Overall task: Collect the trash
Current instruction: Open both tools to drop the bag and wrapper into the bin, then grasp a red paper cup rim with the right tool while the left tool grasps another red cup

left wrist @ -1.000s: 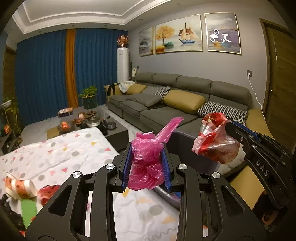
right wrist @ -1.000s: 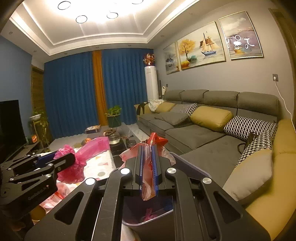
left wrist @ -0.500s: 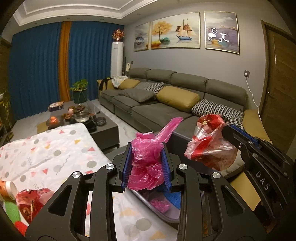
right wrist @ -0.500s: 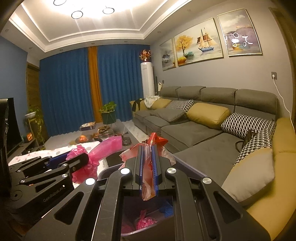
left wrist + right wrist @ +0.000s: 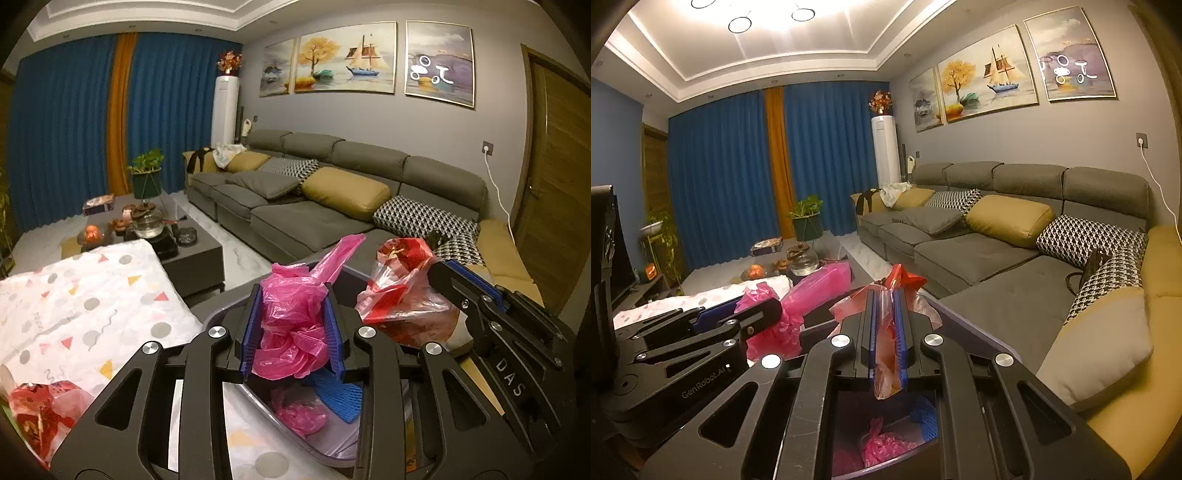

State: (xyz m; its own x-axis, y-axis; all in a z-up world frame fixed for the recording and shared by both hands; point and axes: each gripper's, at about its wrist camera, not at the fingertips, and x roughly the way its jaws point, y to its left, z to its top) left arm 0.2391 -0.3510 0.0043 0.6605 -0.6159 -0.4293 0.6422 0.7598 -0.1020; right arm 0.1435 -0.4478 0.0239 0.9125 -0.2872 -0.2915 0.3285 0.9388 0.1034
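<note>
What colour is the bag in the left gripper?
Bright pink plastic bag, clearest in the left wrist view.

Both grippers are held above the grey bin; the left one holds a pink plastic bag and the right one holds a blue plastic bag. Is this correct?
Only the colour is wrong. The right gripper holds a red plastic bag, not a blue one; the left wrist view shows this clearly. The left gripper does hold the pink plastic bag, both above the grey bin.
</note>
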